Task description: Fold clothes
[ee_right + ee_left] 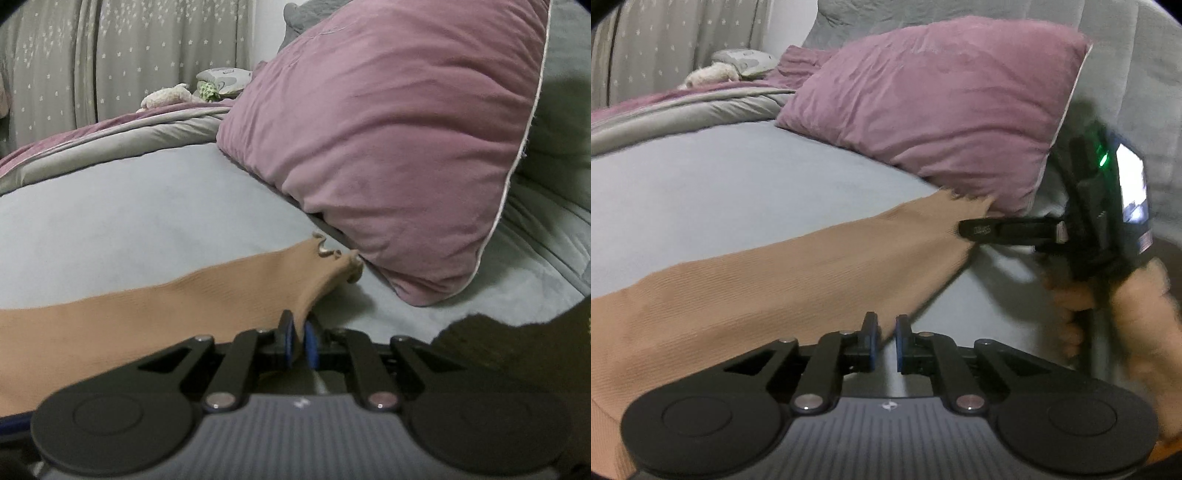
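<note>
A tan ribbed garment lies stretched across the grey-blue bed sheet. My right gripper is shut on the garment's near edge, and the cloth runs down between its blue pads. The left wrist view shows that same right gripper from the side, a hand holding it, its dark finger pinching the garment's far corner by the pillow. My left gripper hovers low over the garment's right edge. Its jaws stand a narrow gap apart, and only grey sheet shows between them.
A large mauve pillow leans on the grey padded headboard, just beyond the garment's corner. A folded grey and mauve duvet, soft toys and star-patterned curtains lie at the far left.
</note>
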Demonstrator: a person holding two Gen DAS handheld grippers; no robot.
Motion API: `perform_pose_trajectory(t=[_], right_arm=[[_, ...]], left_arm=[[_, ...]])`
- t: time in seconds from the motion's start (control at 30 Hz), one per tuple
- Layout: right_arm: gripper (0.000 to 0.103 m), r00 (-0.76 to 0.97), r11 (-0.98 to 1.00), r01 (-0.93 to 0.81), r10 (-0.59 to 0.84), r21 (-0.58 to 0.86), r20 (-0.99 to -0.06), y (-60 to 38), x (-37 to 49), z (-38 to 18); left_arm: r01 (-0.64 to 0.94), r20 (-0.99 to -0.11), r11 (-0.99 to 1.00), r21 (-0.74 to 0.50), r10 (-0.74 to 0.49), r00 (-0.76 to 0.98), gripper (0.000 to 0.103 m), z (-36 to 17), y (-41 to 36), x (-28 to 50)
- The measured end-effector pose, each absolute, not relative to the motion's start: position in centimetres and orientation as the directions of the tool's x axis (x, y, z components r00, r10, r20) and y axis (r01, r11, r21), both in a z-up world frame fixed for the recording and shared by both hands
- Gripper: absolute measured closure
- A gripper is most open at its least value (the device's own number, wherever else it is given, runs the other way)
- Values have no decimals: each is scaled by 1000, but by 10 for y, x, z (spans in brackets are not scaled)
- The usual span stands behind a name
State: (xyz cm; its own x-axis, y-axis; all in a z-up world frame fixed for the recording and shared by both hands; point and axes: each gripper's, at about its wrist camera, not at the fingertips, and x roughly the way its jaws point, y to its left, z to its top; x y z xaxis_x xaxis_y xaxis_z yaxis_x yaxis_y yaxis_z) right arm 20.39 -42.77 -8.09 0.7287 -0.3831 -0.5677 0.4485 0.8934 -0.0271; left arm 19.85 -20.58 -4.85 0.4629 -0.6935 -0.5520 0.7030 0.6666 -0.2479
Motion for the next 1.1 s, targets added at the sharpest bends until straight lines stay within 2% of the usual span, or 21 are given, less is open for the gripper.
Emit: perform_pose_trajectory(t=[0.07,0.1,0.13,0.17,0.23,0.27,0.47,0.53,0.67,0.83,0.87,0.93,1.0,1.1], right_arm=[[83,736,894,447,-377,-14,-562,-429,203,-78],[75,742,897,443,-374,-12,-557,-430,201,-75],[67,748,898,440,-379,-20,-545,-427,200,-71],[62,754,899,438,-384,-28,-533,-425,199,-68],[50,766,900,433,-393,-43,-509,-419,197,-61],[49,772,901,431,-397,-51,-497,-416,196,-58],[45,806,905,414,-413,-95,-424,-400,191,-39],[43,834,931,357,-356,-82,-421,-390,193,-39],[42,851,966,238,-259,-105,-456,-368,205,-52],[42,776,968,235,-241,-88,-582,-377,224,-74],[38,771,966,251,-240,-64,-590,-383,224,-76],[38,769,960,278,-244,-36,-591,-393,221,-74],[35,750,938,333,-324,-94,-577,-394,218,-73],[34,741,931,350,-341,-101,-578,-393,217,-71]], left_arm=[[704,-528,643,-301,-727,438,88,-40,-199,201],[702,-517,645,-303,-730,447,86,-35,-196,202],[696,-511,661,-281,-717,475,81,-31,-193,202],[682,-507,691,-239,-688,520,77,-27,-189,203],[635,-503,760,-138,-606,616,75,-26,-182,206],[606,-504,790,-90,-561,657,75,-28,-180,208],[550,-554,835,-12,-464,691,74,-50,-179,227],[566,-567,824,-2,-467,678,74,-54,-182,228],[582,-586,813,19,-463,665,71,-61,-189,230],[581,-589,814,-15,-477,653,70,-61,-189,234],[579,-589,815,-18,-477,653,70,-61,-189,234],[570,-590,821,-22,-471,656,70,-59,-187,233],[552,-593,834,-25,-457,663,70,-56,-182,229],[549,-592,835,-39,-461,660,69,-49,-161,217]])
